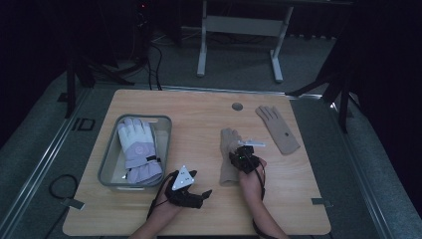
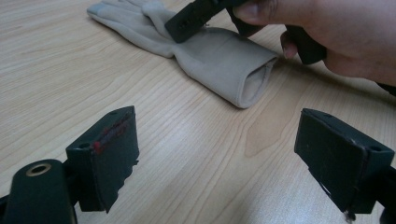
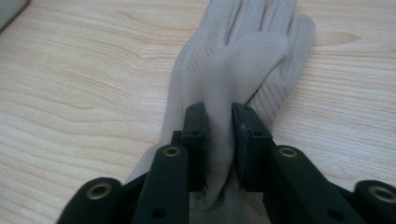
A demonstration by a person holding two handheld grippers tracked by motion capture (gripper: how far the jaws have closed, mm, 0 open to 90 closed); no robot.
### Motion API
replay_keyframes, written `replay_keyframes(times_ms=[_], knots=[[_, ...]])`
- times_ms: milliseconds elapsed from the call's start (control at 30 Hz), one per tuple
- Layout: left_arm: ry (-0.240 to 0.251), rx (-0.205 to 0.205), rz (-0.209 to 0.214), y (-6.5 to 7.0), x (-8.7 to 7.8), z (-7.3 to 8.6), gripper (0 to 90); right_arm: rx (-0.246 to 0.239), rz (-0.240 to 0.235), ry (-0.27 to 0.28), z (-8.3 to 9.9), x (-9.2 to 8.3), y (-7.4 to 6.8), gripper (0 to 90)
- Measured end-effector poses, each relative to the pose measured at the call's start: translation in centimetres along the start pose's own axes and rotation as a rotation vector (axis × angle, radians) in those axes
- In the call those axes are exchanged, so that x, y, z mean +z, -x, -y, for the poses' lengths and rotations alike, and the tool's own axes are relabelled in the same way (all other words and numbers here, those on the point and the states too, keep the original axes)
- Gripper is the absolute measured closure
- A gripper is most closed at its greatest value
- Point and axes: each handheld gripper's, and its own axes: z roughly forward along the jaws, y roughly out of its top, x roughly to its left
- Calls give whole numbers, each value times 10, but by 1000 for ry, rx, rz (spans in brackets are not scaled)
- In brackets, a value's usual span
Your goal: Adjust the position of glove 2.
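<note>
Under the right tongs [image 3: 218, 140], which pinch a fold of the beige glove [image 3: 243, 60], lies a pale wooden worktop [image 1: 199, 119] in a dark room, while the left tongs [image 2: 219, 158] gape empty nearby.

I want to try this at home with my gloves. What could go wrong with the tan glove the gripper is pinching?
1. The right gripper pinches only a raised fold of the near tan glove, so the soft cloth could slip out when lifted.
2. The rest of that glove lies flat on the table; it might dangle and drag.
3. The left gripper is open and apart from the glove, so nothing would catch a drop.
</note>
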Motion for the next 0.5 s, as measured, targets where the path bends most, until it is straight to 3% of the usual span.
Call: replay_keyframes(times_ms=[333, 500], knots=[[-1, -2, 2, -1, 0, 0, 138, -7, -20, 36, -5, -8, 1, 570], [0, -3, 5, -1, -1, 1, 138, -83, -49, 93, -21, -22, 19, 515]])
